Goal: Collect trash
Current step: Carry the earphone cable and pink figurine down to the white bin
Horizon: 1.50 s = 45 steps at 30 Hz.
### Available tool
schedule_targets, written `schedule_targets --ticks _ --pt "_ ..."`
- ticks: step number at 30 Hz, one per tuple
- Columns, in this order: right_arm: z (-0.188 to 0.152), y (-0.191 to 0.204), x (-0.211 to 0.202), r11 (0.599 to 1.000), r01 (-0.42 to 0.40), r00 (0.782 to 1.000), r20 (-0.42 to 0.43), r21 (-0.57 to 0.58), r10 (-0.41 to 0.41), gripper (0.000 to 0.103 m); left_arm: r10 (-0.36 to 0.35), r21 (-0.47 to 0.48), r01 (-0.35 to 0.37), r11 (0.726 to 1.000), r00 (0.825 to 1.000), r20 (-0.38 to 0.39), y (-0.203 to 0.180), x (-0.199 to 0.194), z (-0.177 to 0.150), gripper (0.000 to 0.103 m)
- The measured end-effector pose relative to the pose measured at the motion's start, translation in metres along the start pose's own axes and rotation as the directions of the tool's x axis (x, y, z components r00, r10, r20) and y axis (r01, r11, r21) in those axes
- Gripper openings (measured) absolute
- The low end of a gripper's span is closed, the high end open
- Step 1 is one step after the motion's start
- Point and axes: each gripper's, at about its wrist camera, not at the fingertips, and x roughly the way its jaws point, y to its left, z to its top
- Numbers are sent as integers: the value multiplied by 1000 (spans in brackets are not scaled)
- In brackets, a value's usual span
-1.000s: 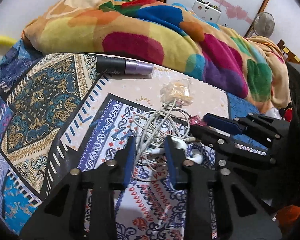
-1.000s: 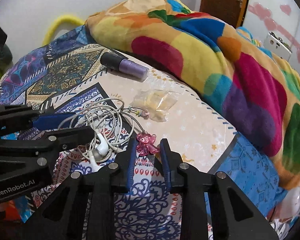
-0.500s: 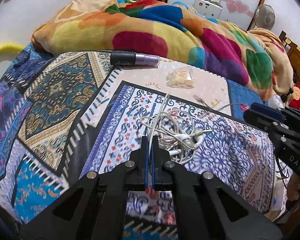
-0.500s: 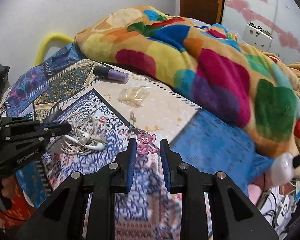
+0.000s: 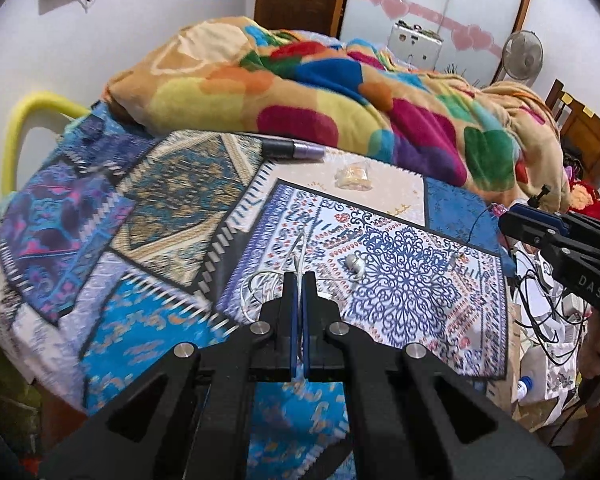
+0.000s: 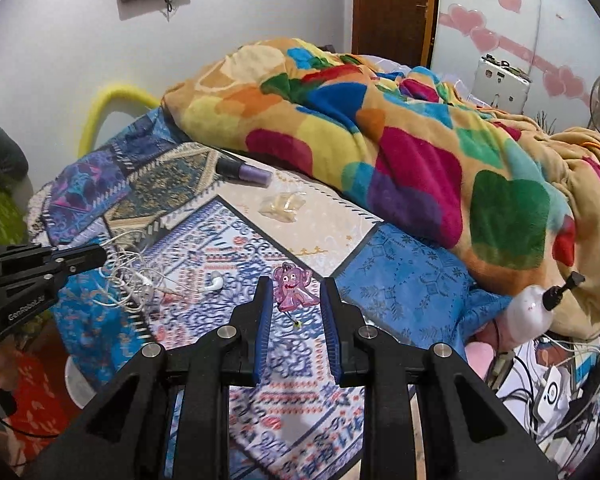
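My left gripper (image 5: 299,277) is shut on a strand of the white earphone cable (image 5: 260,286), whose tangle and an earbud (image 5: 356,265) trail on the patterned bed cover (image 5: 172,200). In the right wrist view the same left gripper (image 6: 100,254) grips the tangle of earphones (image 6: 140,276) at the left. My right gripper (image 6: 295,284) is shut on a pink elephant charm (image 6: 292,288), held upright between its blue pads above the cover. A clear plastic wrapper (image 6: 282,206) and a black-and-purple tube (image 6: 244,170) lie farther back.
A multicoloured blanket (image 6: 380,132) is heaped along the far side of the bed. A yellow hoop (image 5: 20,128) stands at the bed's left end. Beyond the bed's right edge, loose cables and chargers (image 6: 556,384) lie low down. A fan (image 5: 522,54) stands at the back.
The left jaws closed on the earphone cable. Both grippers rose and drew back from the bed, dragging the earphones toward the near edge and lifting the pink charm.
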Motion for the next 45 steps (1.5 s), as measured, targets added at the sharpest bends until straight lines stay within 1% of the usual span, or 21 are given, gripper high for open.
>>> schedule_targets --ticks 4,9,18,26,32,35,40,45 --pt "3 16 -19 1000 -18 1000 20 -8 18 22 24 -16 -24 1000 999 36 15 -39 -8 0" --pt "5 47 -44 998 -47 998 49 -31 49 22 59 -55 -55 997 996 71 40 -85 -24 0" --pt "4 119 -72 988 -115 989 83 -99 124 22 123 -110 -113 987 988 89 92 -145 -65 0" --pt "-6 188 -81 968 -182 978 70 -174 197 22 181 -148 -167 975 980 88 137 -189 -111 0" --pt "-16 235 -78 944 -235 967 38 -233 250 22 233 -168 -221 961 971 54 165 -205 -147 0" --pt "-24 260 -73 927 -269 959 14 -262 282 22 237 -192 -228 955 971 23 180 -207 -168 0" --pt "-42 300 -57 898 -318 946 -48 -305 319 22 257 -217 -254 943 966 -12 197 -202 -196 0" --pt "-66 335 -31 869 -362 932 -140 -336 334 22 263 -262 -266 928 964 -45 217 -193 -221 0"
